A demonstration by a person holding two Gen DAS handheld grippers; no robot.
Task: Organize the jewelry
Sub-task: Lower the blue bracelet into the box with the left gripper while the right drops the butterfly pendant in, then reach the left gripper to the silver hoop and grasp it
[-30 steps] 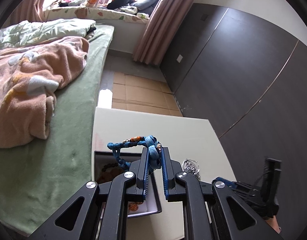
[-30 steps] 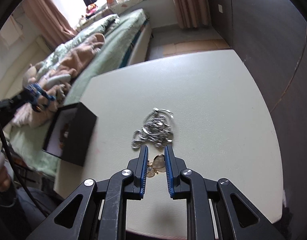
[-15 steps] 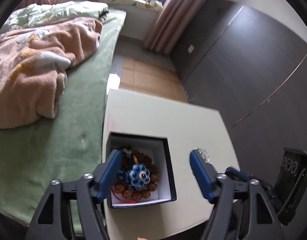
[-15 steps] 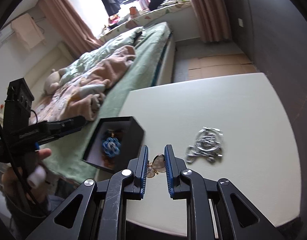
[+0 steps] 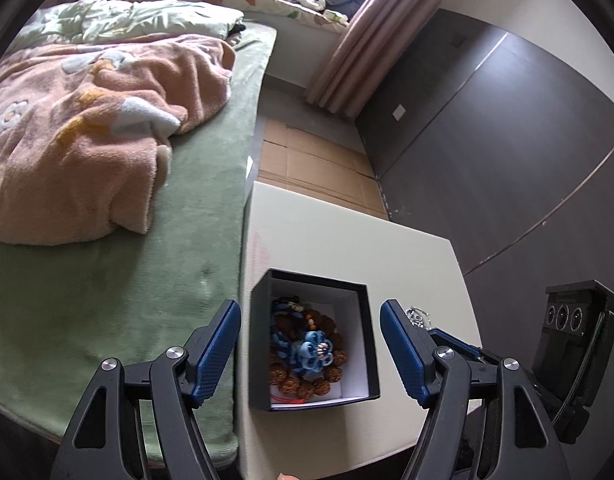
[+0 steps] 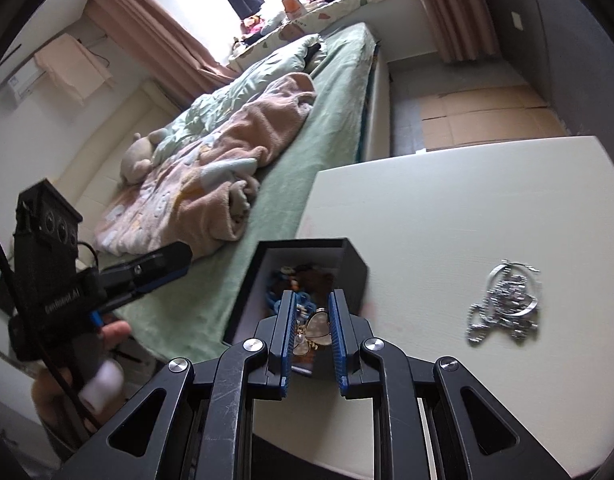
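Nearest the right wrist lens, right gripper clamped narrowly on a small gold piece with pale, petal-like parts, partly masked by the blue pads and too small to identify further. Just beyond, open black box near the white table's edge, holding a blue braided ornament atop brown beads; lower contents hidden by the box wall. Left gripper spread wide above that box, nothing between its jaws, having just opened. Silver jewelry heap on bare tabletop, well apart from the box, blurred, mostly hidden behind the left gripper's fingers in its own view. Farther off, green bed and rumpled pink blanket.
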